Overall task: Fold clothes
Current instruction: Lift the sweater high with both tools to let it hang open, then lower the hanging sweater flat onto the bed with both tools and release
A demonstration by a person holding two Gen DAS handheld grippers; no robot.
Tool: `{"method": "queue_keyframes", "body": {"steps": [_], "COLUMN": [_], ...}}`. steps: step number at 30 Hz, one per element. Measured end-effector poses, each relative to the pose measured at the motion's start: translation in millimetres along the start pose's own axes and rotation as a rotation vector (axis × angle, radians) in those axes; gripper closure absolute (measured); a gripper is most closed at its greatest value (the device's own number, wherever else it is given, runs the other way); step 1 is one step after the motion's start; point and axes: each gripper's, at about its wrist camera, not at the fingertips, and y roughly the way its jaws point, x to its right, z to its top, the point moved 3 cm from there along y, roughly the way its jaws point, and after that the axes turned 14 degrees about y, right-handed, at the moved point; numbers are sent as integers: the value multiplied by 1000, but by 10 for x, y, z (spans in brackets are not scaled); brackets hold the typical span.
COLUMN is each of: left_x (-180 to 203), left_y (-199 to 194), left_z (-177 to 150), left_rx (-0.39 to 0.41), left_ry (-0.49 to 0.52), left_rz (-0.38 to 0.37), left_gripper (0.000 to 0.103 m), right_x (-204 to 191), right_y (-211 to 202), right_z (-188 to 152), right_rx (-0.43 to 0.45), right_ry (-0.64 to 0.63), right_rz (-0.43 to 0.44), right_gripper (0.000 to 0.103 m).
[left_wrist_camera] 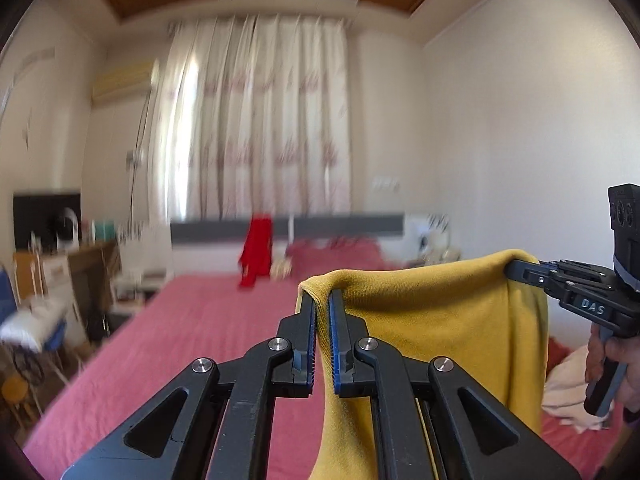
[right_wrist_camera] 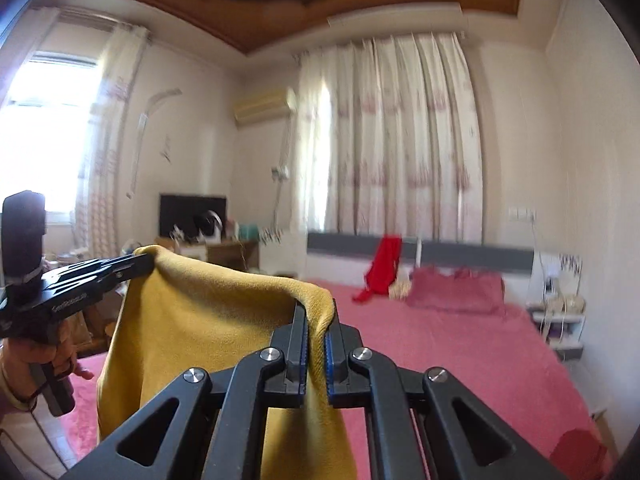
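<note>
We hold the mustard-yellow garment (left_wrist_camera: 440, 320) aloft above the pink bed (left_wrist_camera: 180, 340), left gripper (left_wrist_camera: 322, 308) and right gripper (right_wrist_camera: 316, 320) each clamped on a top corner. It hangs soft, light, limp; corners give the surest hold.

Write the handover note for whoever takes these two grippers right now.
Left gripper: jaws shut on one top corner of the yellow garment.
Right gripper: jaws shut on the other top corner.
The garment hangs stretched between them, lifted above the pink bed.
A red garment hangs at the headboard; a pale heap of clothes lies on the bed to the right.
Done: the yellow garment is picked up and spread.
Left: lay it flat on the bed and fold it; no fold shows yet. The other clothes look unfolded.
</note>
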Motion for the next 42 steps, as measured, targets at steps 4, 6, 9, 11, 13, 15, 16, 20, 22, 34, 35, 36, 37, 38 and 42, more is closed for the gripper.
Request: {"method": "queue_keyframes", "body": {"steps": [4,6,9,11,13,15,16,20,22,34,35,36,37,38,42], "left_x": [-75,-42,-48,-48,-17,35,60,128,125,-133,-118,-102,-87,-88,-20], "left_y": [1163,1704,2278,2656,2963,3189,3302,3584,3546,3175,3072,2968,2865,2730,2023], "left_z": [-624,-1000,-1470,-1750,-2009,-2266,-2394,-3132,-3376,-3331,-3346,-3361,-3376,-3392,-3339], "left_rx": [-145,-237,-334,-397,-465,-535,-571,-838,-883,-755,-752,-749,-746,-745,-687], "left_ry": [7,18,1,7,30,52,62,-52,-144,-399,-410,-420,-431,-439,-422], "left_rz": [9,-2,-1,6,11,12,11,-89,-145,-134,-138,-142,-146,-147,-144], "left_gripper": [96,96,96,96,96,94,92,90,90,62,60,60,60,60,54], "right_x": [423,558,760,894,1028,1161,1227,1436,1535,1825,1749,1673,1595,1515,1468], "right_y": [1204,1554,2077,2424,2771,3116,3288,3508,3593,4224,4332,4441,4479,4483,4391], "right_z": [-473,-683,-997,-1206,-1416,-1624,-1729,-2247,-2507,-2551,-2624,-2696,-2727,-2738,-2597], "right_rx": [-152,-206,-286,-340,-393,-446,-473,-651,-743,-941,-988,-1035,-1038,-1019,-892], "right_ry": [72,90,116,133,150,167,176,289,349,424,364,303,236,166,30], "right_rz": [-76,-103,-144,-171,-198,-225,-239,-189,-158,-18,-28,-38,-52,-69,-176], "right_gripper": [98,98,98,98,98,98,98,87,80,66,66,66,66,69,97]}}
